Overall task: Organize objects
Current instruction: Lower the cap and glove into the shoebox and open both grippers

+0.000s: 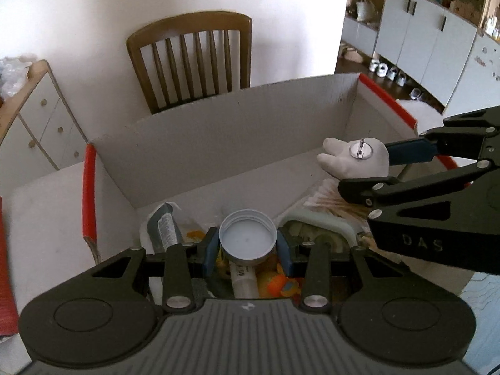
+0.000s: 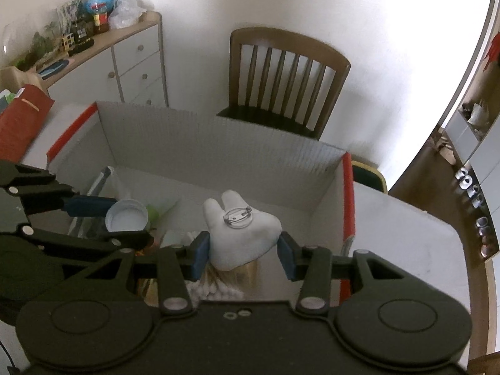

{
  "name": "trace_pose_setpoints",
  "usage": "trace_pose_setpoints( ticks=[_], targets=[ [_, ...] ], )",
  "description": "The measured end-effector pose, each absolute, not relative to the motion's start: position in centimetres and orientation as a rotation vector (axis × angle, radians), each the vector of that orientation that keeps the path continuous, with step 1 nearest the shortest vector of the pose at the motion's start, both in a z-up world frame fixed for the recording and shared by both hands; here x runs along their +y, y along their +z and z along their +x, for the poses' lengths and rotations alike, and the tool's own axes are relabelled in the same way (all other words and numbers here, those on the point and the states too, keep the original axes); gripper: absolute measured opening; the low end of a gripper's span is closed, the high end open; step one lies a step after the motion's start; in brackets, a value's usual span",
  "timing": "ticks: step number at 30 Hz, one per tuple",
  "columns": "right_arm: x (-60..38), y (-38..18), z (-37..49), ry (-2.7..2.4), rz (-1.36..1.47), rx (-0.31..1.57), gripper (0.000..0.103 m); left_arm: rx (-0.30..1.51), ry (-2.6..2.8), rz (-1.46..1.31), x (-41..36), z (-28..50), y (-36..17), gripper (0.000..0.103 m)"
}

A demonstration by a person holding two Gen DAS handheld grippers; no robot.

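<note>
Hovering over the cluttered box (image 1: 225,131), the left gripper (image 1: 248,245) pinches a lid (image 1: 247,234) above tubes and swabs (image 1: 331,201), the right gripper (image 2: 243,251) pinching a plush brooch (image 2: 240,231) before a chair (image 2: 281,75).

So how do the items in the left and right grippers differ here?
The left gripper holds a hard, round screw cap, open side up; the right gripper holds a soft white plush piece with two ear-like lobes and a pin clasp on top. The cap is pale blue-grey, the plush white. Both hang over the cardboard box.

Both grippers, left gripper (image 1: 248,245) and right gripper (image 2: 243,247), point steeply downward, jaws clamped.
</note>
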State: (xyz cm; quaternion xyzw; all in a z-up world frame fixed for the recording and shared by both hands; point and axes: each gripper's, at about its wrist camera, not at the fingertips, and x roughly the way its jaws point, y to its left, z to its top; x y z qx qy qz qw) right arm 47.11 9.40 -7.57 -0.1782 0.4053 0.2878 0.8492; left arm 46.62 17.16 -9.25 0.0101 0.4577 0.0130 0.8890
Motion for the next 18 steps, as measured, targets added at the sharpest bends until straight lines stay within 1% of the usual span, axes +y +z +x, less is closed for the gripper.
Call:
trace_pose_setpoints(
  ticks=[7,10,11,12,13,15,18],
  targets=[
    [9.2,-7.9,47.1,0.611,-0.365,0.87,0.049,1.0,0.006,0.002,17.4,47.1,-9.6,0.038],
    [8.9,-7.7,47.0,0.601,-0.361,0.865,0.058,1.013,0.012,-0.011,17.6,47.2,-9.5,0.039],
    [8.8,-7.6,47.0,0.599,-0.36,0.861,0.06,1.011,0.018,-0.017,17.6,47.2,-9.5,0.041],
    [8.6,-7.5,46.9,0.594,-0.359,0.856,0.06,1.007,0.026,-0.021,17.6,47.1,-9.4,0.047],
    [8.5,-7.4,46.8,0.589,-0.356,0.852,0.06,1.004,0.036,-0.022,17.6,47.1,-9.3,0.05],
    [8.1,-7.1,46.5,0.587,-0.346,0.849,0.06,0.989,0.041,-0.034,17.7,46.8,-8.9,0.061],
    [7.5,-6.5,46.0,0.588,-0.333,0.841,0.06,0.966,0.034,-0.071,17.8,46.1,-8.0,0.062]
  ],
)
